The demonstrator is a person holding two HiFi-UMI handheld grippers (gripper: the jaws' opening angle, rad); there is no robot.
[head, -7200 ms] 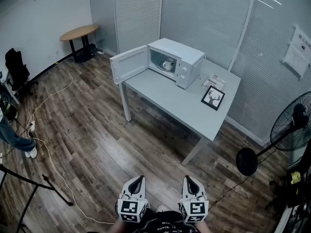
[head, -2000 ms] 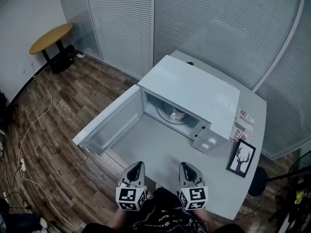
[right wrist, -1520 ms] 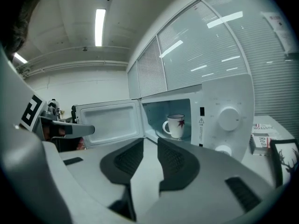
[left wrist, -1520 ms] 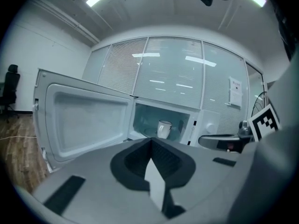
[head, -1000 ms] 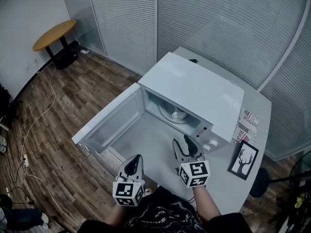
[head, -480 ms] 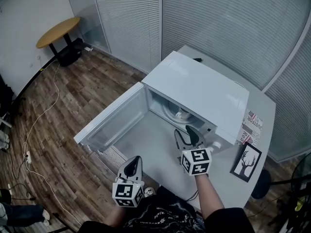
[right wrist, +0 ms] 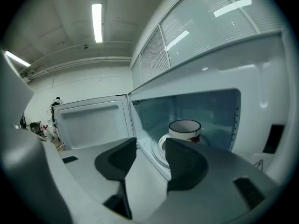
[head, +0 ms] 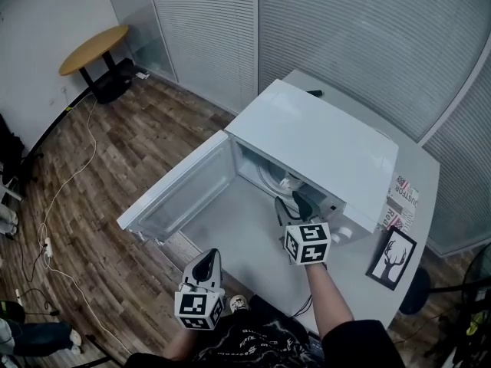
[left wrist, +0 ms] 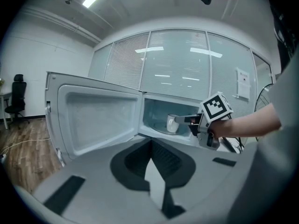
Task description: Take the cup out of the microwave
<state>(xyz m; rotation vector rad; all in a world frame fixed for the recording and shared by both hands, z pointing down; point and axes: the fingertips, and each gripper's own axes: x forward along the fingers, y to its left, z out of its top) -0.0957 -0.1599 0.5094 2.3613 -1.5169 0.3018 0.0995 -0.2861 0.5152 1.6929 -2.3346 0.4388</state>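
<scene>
A white cup with a dark rim (right wrist: 185,129) stands on the turntable inside the open white microwave (head: 316,147). From the head view only a bit of the cup (head: 289,182) shows under the microwave's top edge, and the left gripper view finds the cup (left wrist: 172,123) deep in the cavity. My right gripper (head: 292,203) is open at the mouth of the cavity, its jaws (right wrist: 152,144) a short way in front of the cup and not touching it. My left gripper (head: 207,258) is shut and empty, held low near my body (left wrist: 150,146).
The microwave door (head: 179,194) swings out to the left over the grey table's (head: 244,244) edge. A framed deer picture (head: 391,255) and a booklet (head: 403,198) lie right of the microwave. A round wooden table (head: 93,39) and floor cables (head: 55,205) are off to the left.
I have walked up to the table. In the last second my right gripper has reached forward to the microwave's opening, while the left gripper has sunk slightly toward my body.
</scene>
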